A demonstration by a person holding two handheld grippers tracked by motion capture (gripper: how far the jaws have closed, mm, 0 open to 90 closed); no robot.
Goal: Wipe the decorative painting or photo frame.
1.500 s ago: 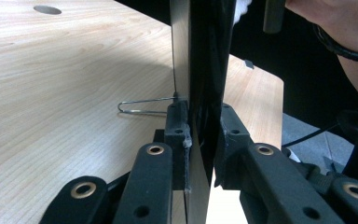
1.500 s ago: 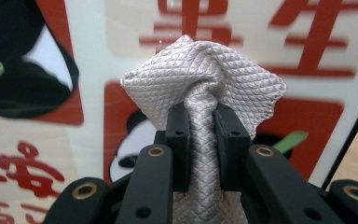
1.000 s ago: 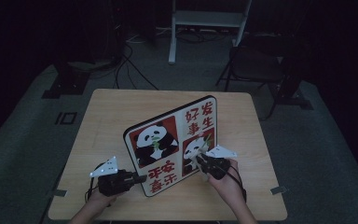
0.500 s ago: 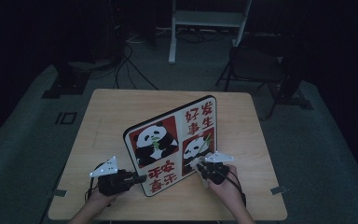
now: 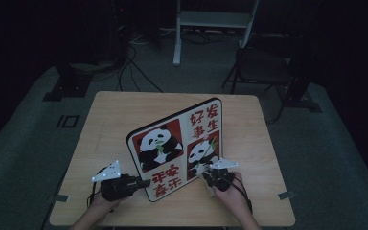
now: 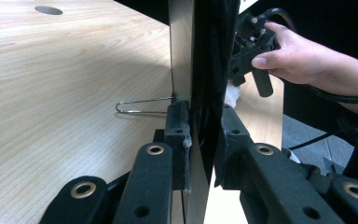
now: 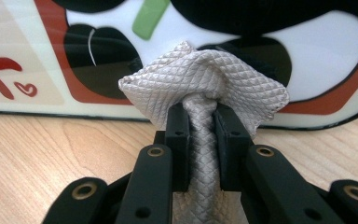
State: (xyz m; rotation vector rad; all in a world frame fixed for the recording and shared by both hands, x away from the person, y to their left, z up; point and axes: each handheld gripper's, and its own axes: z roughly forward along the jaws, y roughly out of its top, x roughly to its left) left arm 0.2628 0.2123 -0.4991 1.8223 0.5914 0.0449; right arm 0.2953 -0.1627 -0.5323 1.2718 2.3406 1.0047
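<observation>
Panda board (image 5: 179, 148): stiff, glossy printed panel, standing upright near the table's (image 5: 124, 115) front edge; likely light but tippy.
Left hand-held gripper (image 6: 203, 140): jaws clamped on the board's lower edge.
Cloth (image 7: 205, 88): soft, quilted, grey.
Right hand-held gripper (image 7: 201, 123): closed tight on the bunched cloth, pressed against the board's face.

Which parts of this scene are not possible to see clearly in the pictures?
- High view: the cloth in the right gripper is too small and dim to read.
- Right gripper view: the panda board is cut off by the frame's top and sides.
- Left gripper view: the board shows edge-on, so its picture is hidden; the wire stand behind it is partly covered by the left gripper.
</observation>
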